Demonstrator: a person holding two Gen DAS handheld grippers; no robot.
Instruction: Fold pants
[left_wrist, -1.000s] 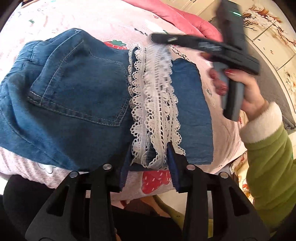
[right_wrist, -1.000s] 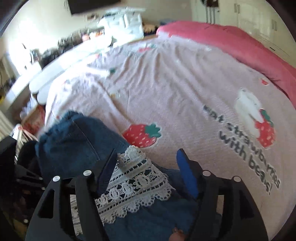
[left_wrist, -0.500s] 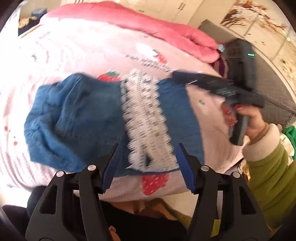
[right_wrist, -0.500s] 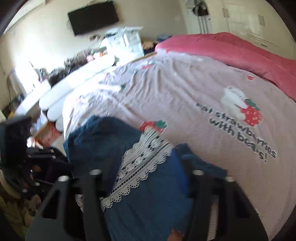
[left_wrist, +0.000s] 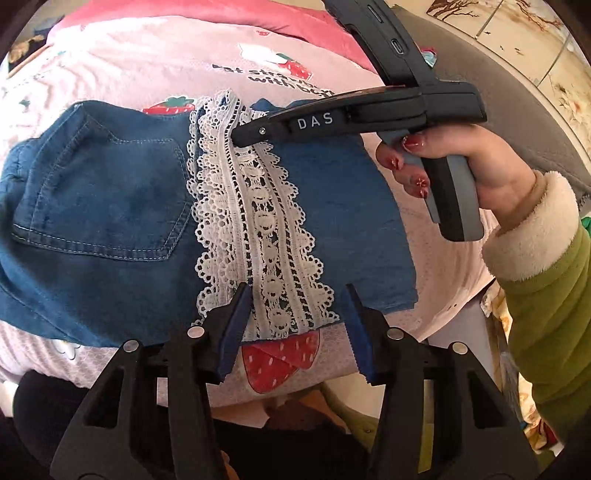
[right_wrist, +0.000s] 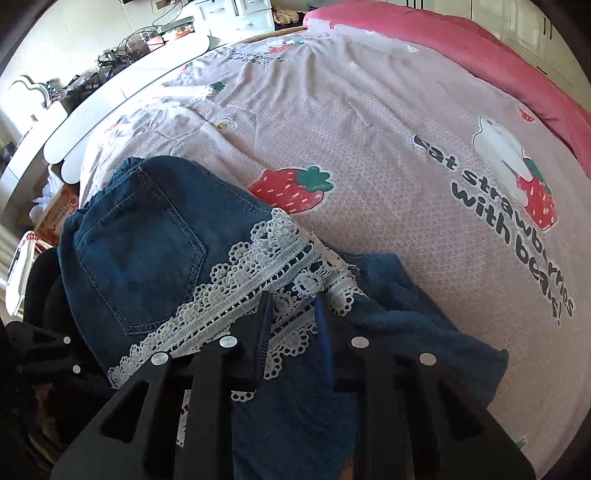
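Blue denim pants with a white lace hem lie folded on the pink strawberry bedspread, back pocket up. My left gripper is open, its jaws on either side of the lace's near edge. My right gripper has its jaws narrowly apart over the lace at the far edge; whether it pinches the lace is unclear. It also shows in the left wrist view, held by a hand.
The bed's near edge runs just below the pants. A red blanket lies along the far side. A white desk with clutter stands beyond the bed. A grey sofa is at the right.
Both grippers have come back down to the lace hem. The right gripper's jaws have narrowed over the lace's far end. The left stays open at the near end.
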